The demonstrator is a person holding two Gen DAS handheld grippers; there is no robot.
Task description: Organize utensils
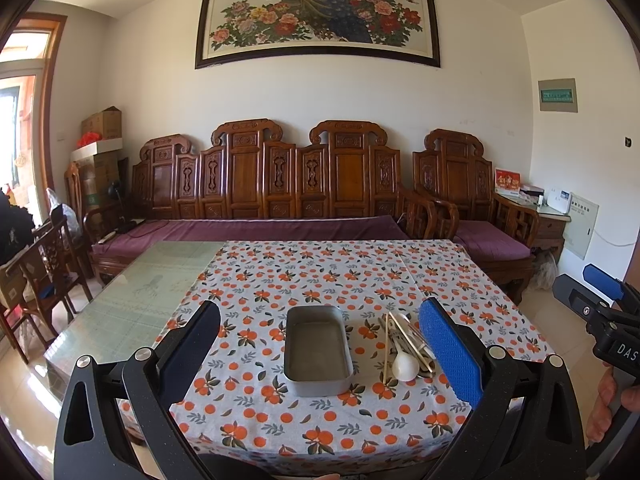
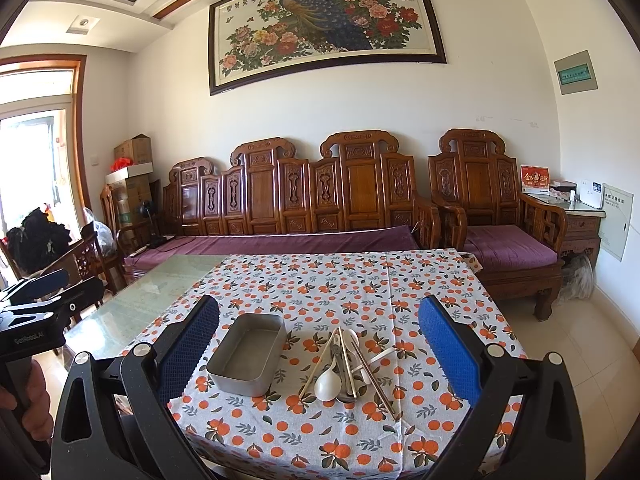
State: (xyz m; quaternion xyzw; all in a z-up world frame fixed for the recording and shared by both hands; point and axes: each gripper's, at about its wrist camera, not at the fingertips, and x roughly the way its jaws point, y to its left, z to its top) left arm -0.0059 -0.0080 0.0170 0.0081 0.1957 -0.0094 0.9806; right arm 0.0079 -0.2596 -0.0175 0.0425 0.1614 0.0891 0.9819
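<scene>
Above the orange-print tablecloth (image 1: 320, 276), both grippers — left gripper (image 1: 320, 344), right gripper (image 2: 320, 352) — hung wide open, empty, metal tin (image 2: 246, 356) beside piled utensils (image 2: 344, 364).

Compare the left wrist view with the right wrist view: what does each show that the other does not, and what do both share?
Only the left wrist view shows the right gripper at its right edge, with the hand holding it. Only the right wrist view shows the left gripper at its left edge, and the chopstick lying diagonally across the utensil pile. Both show the empty metal tray on the orange-patterned tablecloth, the white spoon in the pile beside it, and open blue-padded fingers.
</scene>
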